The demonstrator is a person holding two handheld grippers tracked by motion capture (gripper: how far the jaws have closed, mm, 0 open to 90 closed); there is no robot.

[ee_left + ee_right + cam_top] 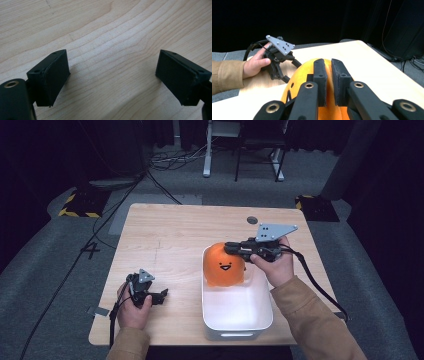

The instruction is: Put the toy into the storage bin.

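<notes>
I am working over the wooden bench (pixel 170 235), and the biggest thing on it is the white bin (pixel 237 312) near my right side. The orange plush toy (pixel 222 266) with the smiling face is sitting at the far end of that bin, its body half inside the rim. My right claw (pixel 231 247) is pinching the top of the toy, jaws nearly together with a fold of orange fabric between them; in the right gripper view the right claw (pixel 329 75) is pressing into the toy (pixel 297 77) from above. I judge that I am either lowering the toy into the bin or lifting it out; I cannot tell which. Either way the next move is calling for a steady vertical path that is keeping the soft body off the bin wall.

My left claw (pixel 164 294) is resting released on the bare bench, well apart from the bin, its jaws spread wide over the wood grain (pixel 112 62).

The toy's base is hiding behind the bin wall, so I cannot tell whether it is touching the bottom.
</notes>
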